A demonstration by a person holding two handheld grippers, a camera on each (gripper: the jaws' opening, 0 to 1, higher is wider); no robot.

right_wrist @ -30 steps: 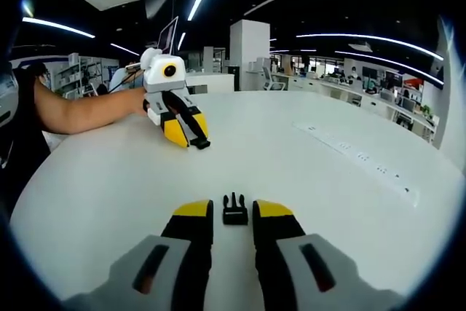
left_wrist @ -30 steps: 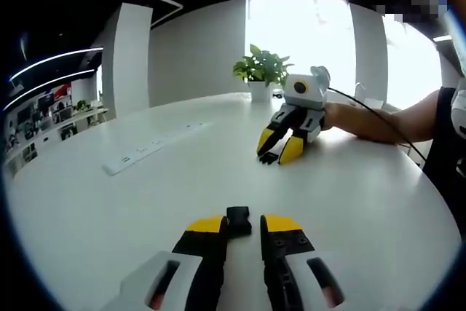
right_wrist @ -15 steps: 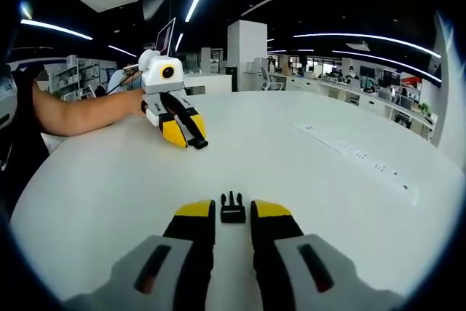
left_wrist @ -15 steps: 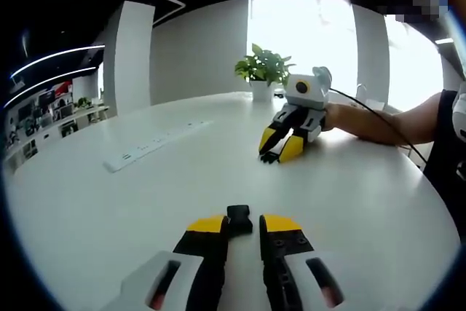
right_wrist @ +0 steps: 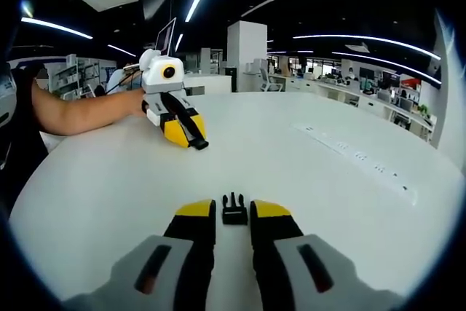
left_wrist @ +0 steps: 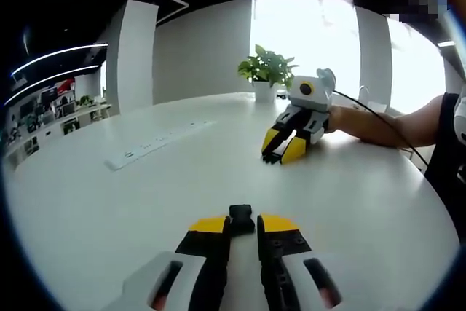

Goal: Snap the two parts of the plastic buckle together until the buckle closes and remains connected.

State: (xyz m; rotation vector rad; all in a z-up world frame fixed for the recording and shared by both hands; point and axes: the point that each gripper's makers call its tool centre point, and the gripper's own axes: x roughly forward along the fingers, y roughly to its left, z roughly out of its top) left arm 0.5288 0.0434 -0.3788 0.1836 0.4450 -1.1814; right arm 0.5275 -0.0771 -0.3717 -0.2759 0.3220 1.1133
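The buckle's black socket half (left_wrist: 241, 219) lies on the white table (left_wrist: 145, 202) between the yellow tips of my left gripper (left_wrist: 242, 225), whose jaws press on its sides. That gripper (right_wrist: 191, 136) shows at the far left in the right gripper view, low on the table, with the socket half (right_wrist: 202, 144) poking out of its tips. The pronged half (right_wrist: 234, 210) lies flat between the tips of my right gripper (right_wrist: 234, 213), prongs pointing away, a thin gap on each side. In the left gripper view that gripper (left_wrist: 282, 152) rests on the table.
A white power strip (left_wrist: 153, 143) lies on the left of the table and shows as a power strip (right_wrist: 357, 156) in the right gripper view. A potted plant (left_wrist: 263, 72) stands at the far edge. A person's forearm (left_wrist: 378, 123) lies on the table behind each gripper.
Both pairs of jaws have narrowed a little around their buckle halves, the left more than the right. The halves have not moved on the table.
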